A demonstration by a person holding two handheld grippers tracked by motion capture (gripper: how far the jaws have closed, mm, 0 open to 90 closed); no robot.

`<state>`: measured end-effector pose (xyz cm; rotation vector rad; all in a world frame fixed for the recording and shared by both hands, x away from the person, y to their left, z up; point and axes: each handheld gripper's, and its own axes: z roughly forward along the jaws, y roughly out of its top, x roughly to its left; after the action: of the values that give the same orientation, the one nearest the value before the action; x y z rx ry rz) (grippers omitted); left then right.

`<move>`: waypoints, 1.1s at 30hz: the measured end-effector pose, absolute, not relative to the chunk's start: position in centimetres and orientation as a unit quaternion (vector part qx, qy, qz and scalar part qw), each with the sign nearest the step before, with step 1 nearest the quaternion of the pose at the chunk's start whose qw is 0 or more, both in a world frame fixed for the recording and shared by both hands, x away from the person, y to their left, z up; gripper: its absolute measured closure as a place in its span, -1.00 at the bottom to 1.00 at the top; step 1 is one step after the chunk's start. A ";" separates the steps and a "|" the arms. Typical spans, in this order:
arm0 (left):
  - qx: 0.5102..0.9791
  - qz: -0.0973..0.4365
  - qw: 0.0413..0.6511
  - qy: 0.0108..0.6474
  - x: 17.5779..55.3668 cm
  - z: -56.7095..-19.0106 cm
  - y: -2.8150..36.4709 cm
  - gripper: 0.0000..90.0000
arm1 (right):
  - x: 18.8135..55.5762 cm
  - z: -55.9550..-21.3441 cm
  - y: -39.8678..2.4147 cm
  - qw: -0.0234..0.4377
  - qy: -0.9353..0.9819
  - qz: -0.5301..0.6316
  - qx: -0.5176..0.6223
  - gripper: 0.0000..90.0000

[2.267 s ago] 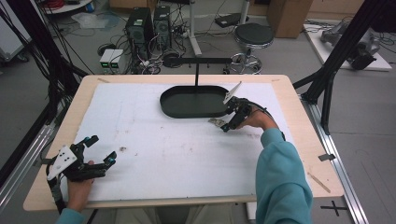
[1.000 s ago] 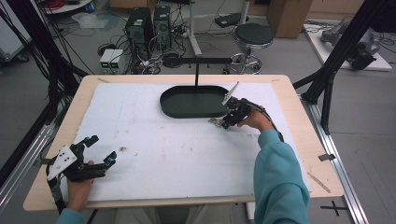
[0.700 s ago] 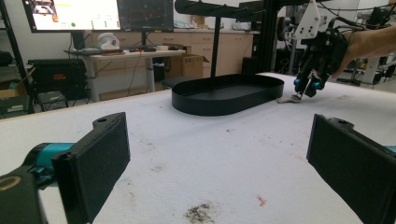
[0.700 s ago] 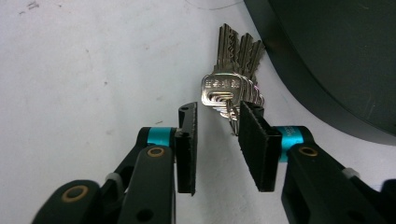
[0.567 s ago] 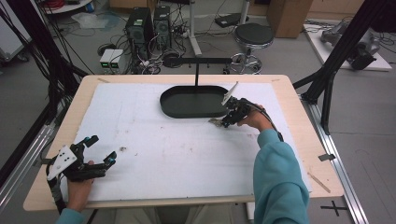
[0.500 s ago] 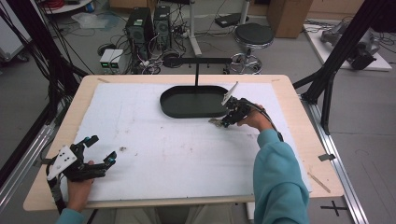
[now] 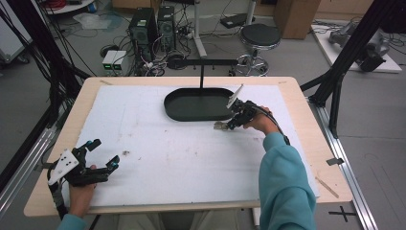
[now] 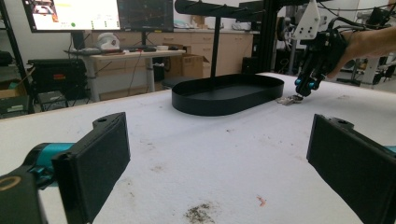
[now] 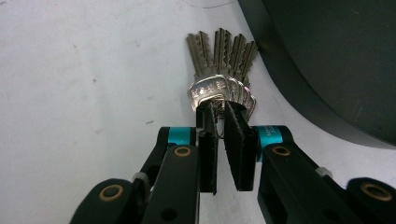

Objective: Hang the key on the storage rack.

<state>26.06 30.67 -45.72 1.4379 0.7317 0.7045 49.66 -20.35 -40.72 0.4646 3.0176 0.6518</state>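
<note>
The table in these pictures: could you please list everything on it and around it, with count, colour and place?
Bunch of flat metal keys: one bunch, silver, on the white table cover beside the tray's near right rim.
Oval shallow tray: one, black, far middle of the table.
T-shaped stand: one, black, rising from the tray.
White table cover: one, stained, over the wooden table.
Round stool: one, black, floor beyond the table.
Computer towers: two, black, floor, far left.
Left gripper: one, black, near left corner, jaws wide apart.
Right gripper: one, black, jaws closed on the keys' heads.
</note>
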 end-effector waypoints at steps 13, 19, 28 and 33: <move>0.629 0.308 0.638 0.320 26.1 -45.7 30.7 -0.86 | 49.7 -40.8 -20.5 0.018 0.966 0.207 0.154 0.93; 0.629 0.308 0.638 0.320 26.1 -45.7 30.7 -0.86 | 49.6 -40.8 -20.5 0.018 0.965 0.205 0.162 0.96; 0.629 0.308 0.638 0.320 26.1 -45.7 30.7 -0.86 | 49.4 -40.3 -20.6 0.023 0.961 0.216 0.173 0.97; 0.630 0.308 0.637 0.320 26.1 -45.7 30.7 -0.86 | 49.3 -39.6 -21.0 0.029 0.955 0.232 0.185 0.97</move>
<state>26.08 30.68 -45.72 1.4375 0.7311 0.7042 49.30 -21.02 -39.58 0.5692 2.9450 0.7152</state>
